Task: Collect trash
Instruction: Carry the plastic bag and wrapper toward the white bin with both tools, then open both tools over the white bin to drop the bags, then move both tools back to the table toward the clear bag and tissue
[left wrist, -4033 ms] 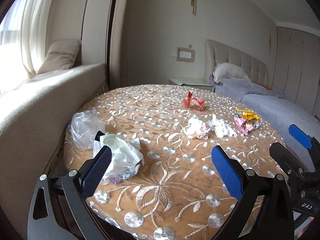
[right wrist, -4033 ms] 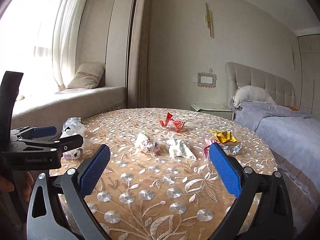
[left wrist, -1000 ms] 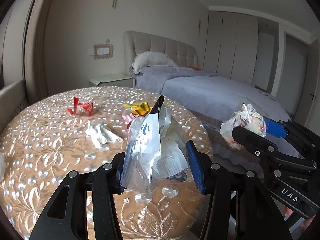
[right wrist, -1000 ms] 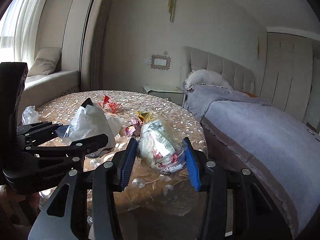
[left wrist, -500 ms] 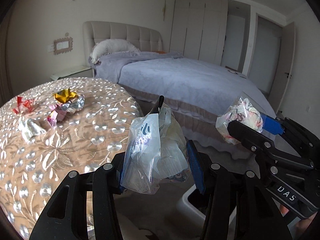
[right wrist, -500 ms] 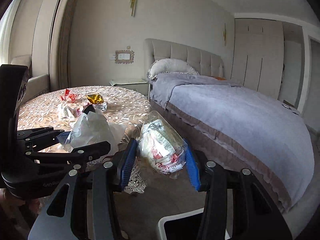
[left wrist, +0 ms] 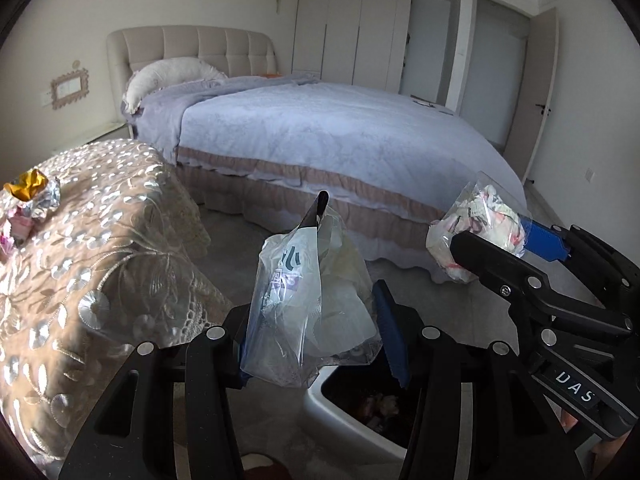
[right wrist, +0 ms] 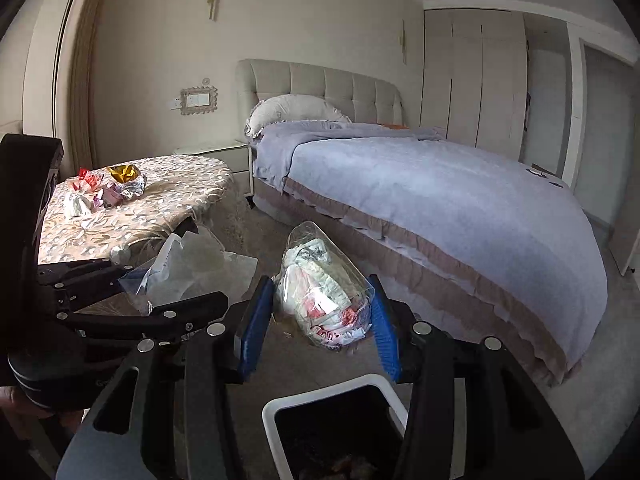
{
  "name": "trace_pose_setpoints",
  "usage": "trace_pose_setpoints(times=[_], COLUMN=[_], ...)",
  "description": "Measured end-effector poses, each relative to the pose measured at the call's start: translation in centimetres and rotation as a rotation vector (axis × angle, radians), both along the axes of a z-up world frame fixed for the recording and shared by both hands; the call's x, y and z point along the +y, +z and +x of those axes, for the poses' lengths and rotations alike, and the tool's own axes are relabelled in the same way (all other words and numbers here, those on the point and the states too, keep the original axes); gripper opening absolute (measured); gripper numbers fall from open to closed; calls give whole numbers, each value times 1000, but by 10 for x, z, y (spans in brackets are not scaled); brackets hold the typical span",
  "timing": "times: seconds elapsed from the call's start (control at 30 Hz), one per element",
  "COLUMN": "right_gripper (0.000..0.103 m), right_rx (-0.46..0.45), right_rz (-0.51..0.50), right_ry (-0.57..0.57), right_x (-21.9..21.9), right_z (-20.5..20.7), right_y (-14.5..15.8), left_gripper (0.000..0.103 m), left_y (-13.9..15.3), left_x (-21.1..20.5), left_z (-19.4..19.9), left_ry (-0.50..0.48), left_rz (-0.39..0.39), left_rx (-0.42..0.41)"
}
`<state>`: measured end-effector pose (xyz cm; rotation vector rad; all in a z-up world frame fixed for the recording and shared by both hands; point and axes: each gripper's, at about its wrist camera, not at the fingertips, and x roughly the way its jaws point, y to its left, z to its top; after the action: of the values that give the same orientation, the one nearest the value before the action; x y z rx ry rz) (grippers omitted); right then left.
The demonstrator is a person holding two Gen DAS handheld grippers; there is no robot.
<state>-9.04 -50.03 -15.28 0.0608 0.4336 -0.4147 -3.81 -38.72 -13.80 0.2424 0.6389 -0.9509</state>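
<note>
trash fills both my grippers: my left gripper (left wrist: pixel 316 332) is clamped on a clear plastic bag (left wrist: pixel 308 312) with crumpled wrappers inside, and my right gripper (right wrist: pixel 320 320) is clamped on a clear packet (right wrist: pixel 324 296) stuffed with white and red scraps. both bundles hang above the floor near the white bin (right wrist: pixel 320 400), whose dark inside already holds some litter, with the bed (right wrist: pixel 440 200) beyond. more wrappers, a gold foil wrapper (right wrist: pixel 124 172) among them, lie on the embroidered tabletop (right wrist: pixel 168 204) off to the left
</note>
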Motion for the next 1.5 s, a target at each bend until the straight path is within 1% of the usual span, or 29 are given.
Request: trace_pose_setpoints(times=[0.07,0.13,0.2,0.33,0.4,0.43,0.47,0.57,0.63,0.77,0.83,0.9,0.97,1.1,1.13,1.17,1.2,1.23,1.33,1.4,1.5], right_gripper=[48,48,48,48,48,49,49,49,49,49,49,49,49,50,55,85,101,99,99,99,99], right_rx=[19,35,44,58,68,71,74,75,72,74,81,96,114,133,136,140,153,155,199,183,138], right_rz=[6,37,68,81,85,84,84,79,83,98,105,108,117,131,125,115,104,88,47,32,11], right_ry=[-30,-44,-61,-104,-117,-125,-130,-147,-154,-147,-135,-118,-103,-73,-66,-52,-33,-17,25,46,81], right_x=[-8,-18,-27,-43,-50,-52,-55,-62,-66,-72,-71,-68,-64,-55,-53,-50,-48,-44,-36,-31,-23], right_z=[-3,-7,-12,-19,-21,-22,-22,-25,-27,-27,-24,-19,-15,-11,-10,-9,-6,-4,8,11,15], right_y=[-8,-17,-25,-35,-38,-39,-40,-43,-45,-50,-53,-60,-67,-75,-76,-76,-77,-77,-81,-77,-63], left_gripper=[50,50,50,51,63,87,99,99,99,98,98,98,98,98,98,98,98,98,98,98,98], left_y=[-11,-22,-33,-47,-52,-57,-60,-64,-61,-48,-41,-35,-31,-25,-25,-24,-24,-22,-18,-13,-2], left_x=[-11,-23,-34,-54,-62,-67,-71,-74,-71,-61,-54,-48,-43,-36,-34,-34,-32,-31,-25,-17,-3], left_z=[-4,-5,-7,-12,-13,-14,-15,-22,-21,-8,1,9,13,15,15,16,17,17,18,19,23], left_ry=[-20,-39,-62,-114,-158,-179,-180,-162,-137,-42,1,36,57,76,78,77,80,84,92,107,142], left_rz=[20,49,75,99,101,116,128,150,160,169,157,128,107,93,88,84,80,75,69,57,31], left_rx=[11,24,52,105,159,186,183,111,77,-6,-15,-3,9,-4,-4,1,3,2,-6,-16,-26])
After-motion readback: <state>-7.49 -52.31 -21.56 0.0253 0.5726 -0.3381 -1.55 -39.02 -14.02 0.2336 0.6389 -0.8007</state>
